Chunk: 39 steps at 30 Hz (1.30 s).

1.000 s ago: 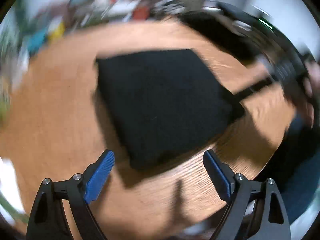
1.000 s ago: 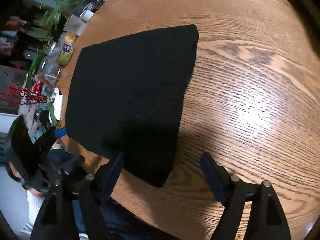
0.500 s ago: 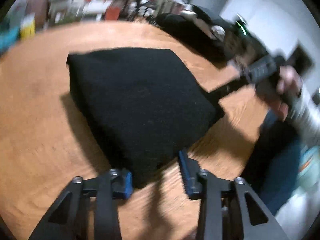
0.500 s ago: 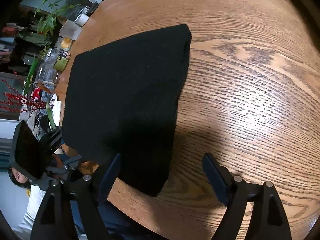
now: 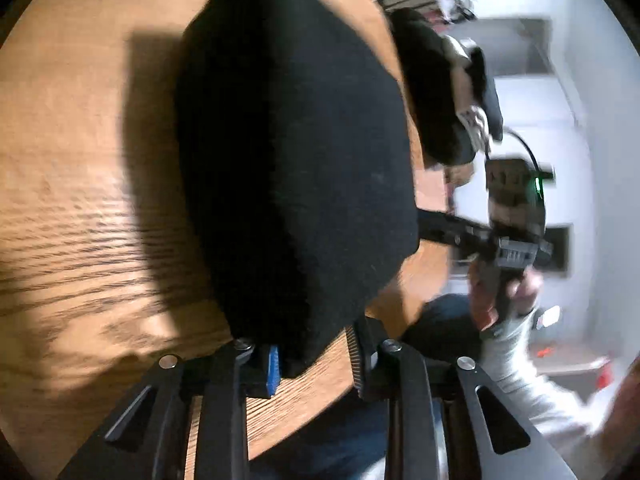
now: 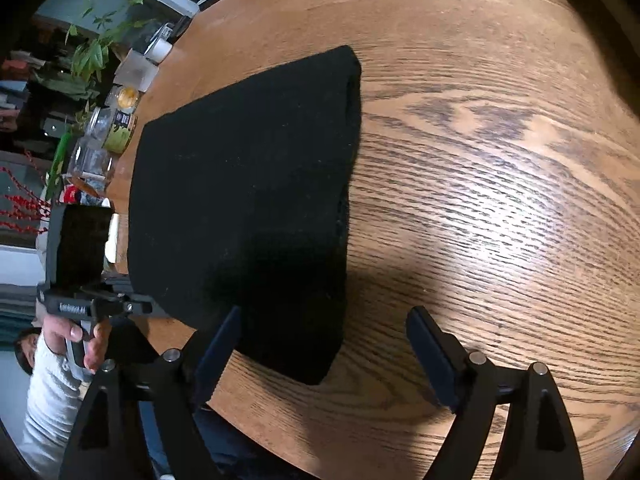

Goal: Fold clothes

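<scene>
A black folded garment (image 6: 248, 200) lies flat on the round wooden table (image 6: 500, 168). My left gripper (image 5: 314, 362) is shut on the garment's (image 5: 296, 168) near corner, and the cloth fills the gap between its pads. The right wrist view shows that left gripper (image 6: 138, 305) at the garment's left edge, held by a hand. Near the table's front edge my right gripper (image 6: 326, 350) stands open, with the garment's nearest corner between its spread fingers and untouched. From the left wrist view, the right gripper (image 5: 430, 222) reaches the cloth's far side.
Glass jars (image 6: 114, 132) and a leafy plant (image 6: 96, 52) crowd the table's left rim. A person's white sleeve (image 6: 48, 408) and blue trousers (image 5: 448, 320) are at the near edge. Bare wood (image 6: 520, 240) spreads right of the garment.
My left gripper moved in on the garment's corner, turned, and narrowed its jaws from wide open onto the cloth. The right gripper stayed open and barely shifted.
</scene>
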{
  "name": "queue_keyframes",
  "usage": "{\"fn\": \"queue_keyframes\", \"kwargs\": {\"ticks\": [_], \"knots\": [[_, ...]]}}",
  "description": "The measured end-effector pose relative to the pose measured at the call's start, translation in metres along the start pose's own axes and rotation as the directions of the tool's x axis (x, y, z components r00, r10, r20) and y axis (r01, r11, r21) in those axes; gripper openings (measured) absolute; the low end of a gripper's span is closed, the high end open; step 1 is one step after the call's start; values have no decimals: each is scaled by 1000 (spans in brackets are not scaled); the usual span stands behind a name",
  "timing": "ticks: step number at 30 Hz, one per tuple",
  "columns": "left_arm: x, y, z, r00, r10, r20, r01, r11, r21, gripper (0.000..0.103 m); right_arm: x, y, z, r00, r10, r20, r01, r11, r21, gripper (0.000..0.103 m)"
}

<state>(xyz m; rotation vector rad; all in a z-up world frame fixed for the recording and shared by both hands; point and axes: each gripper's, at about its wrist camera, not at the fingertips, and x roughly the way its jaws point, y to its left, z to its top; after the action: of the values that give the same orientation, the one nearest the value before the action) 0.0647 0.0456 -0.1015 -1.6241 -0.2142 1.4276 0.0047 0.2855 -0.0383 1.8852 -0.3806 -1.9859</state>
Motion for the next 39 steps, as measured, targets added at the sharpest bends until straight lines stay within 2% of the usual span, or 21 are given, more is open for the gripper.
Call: {"fn": "queue_keyframes", "kwargs": {"ticks": [2, 4, 6, 10, 13, 16, 18, 19, 21, 22, 24, 25, 26, 28, 30, 32, 33, 34, 36, 38, 39], "knots": [[0, -22, -5, 990, 131, 58, -138, 978, 158, 45, 2, 1, -1, 1000, -6, -5, 6, 1000, -1, 87], [-7, -39, -19, 967, 204, 150, -242, 921, 304, 82, 2, 4, -1, 1000, -15, -2, 15, 1000, -10, 87], [-13, -54, -31, 945, 226, 238, -307, 865, 398, 83, 3, 9, -2, 1000, -23, 2, 23, 1000, -21, 87], [-16, -42, -21, 954, 187, 236, -263, 898, 353, 83, 6, 17, -1, 999, -35, 13, 35, 999, -33, 87], [-13, -31, -9, 948, 203, 247, -280, 898, 339, 83, 8, 19, -1, 999, -36, 19, 36, 999, -29, 87], [-2, -27, 0, 959, 190, 211, -254, 905, 342, 83, 9, 19, 2, 999, -40, 26, 40, 999, -21, 88], [-1, -24, 5, 968, 162, 192, -219, 918, 329, 81, 9, 18, 1, 999, -41, 29, 42, 999, -17, 89], [-3, -21, 6, 973, 139, 185, -193, 929, 315, 72, 10, 19, 2, 999, -42, 30, 43, 999, -15, 89], [-5, -14, 13, 982, 79, 172, -120, 963, 240, 38, 12, 21, 2, 999, -44, 31, 44, 999, -14, 89], [-6, -10, 16, 985, 47, 166, -80, 977, 196, 28, 9, 15, 0, 998, -45, 34, 45, 999, -12, 89], [0, 9, 17, 989, -45, 138, 42, 999, 25, 25, 1, 3, -7, 998, -45, 35, 45, 999, -7, 89], [3, 18, 17, 987, -92, 130, 101, 993, -62, 24, -4, -2, -10, 998, -43, 35, 43, 999, -4, 90], [5, 28, 18, 982, -140, 126, 158, 976, -149, 24, -4, -3, -10, 999, -43, 34, 43, 999, -2, 90], [11, 46, 19, 964, -234, 130, 264, 910, -319, 24, -3, -2, -8, 998, -53, 38, 52, 999, 4, 90], [17, 66, 20, 933, -325, 155, 359, 803, -476, 28, -4, -6, -9, 998, -51, 42, 51, 999, 9, 90], [30, 96, 16, 868, -431, 246, 487, 643, -591, 30, -4, -7, -6, 998, -39, 51, 38, 999, 15, 92], [31, 98, 18, 857, -445, 261, 508, 638, -580, 31, -4, -7, -5, 998, -30, 56, 29, 999, 17, 94], [32, 100, 19, 848, -455, 274, 524, 636, -567, 33, -5, -7, -4, 998, -24, 63, 22, 1000, 21, 95], [24, 90, 21, 870, -419, 260, 492, 697, -523, 39, -4, -9, -3, 997, -27, 69, 25, 999, 33, 95], [5, 76, 20, 911, -319, 261, 408, 785, -465, 67, -2, -10, -4, 998, -30, 62, 28, 999, 42, 95], [-10, 67, 18, 937, -226, 267, 325, 843, -428, 91, 0, -10, -5, 998, -38, 58, 36, 998, 43, 95]]}}
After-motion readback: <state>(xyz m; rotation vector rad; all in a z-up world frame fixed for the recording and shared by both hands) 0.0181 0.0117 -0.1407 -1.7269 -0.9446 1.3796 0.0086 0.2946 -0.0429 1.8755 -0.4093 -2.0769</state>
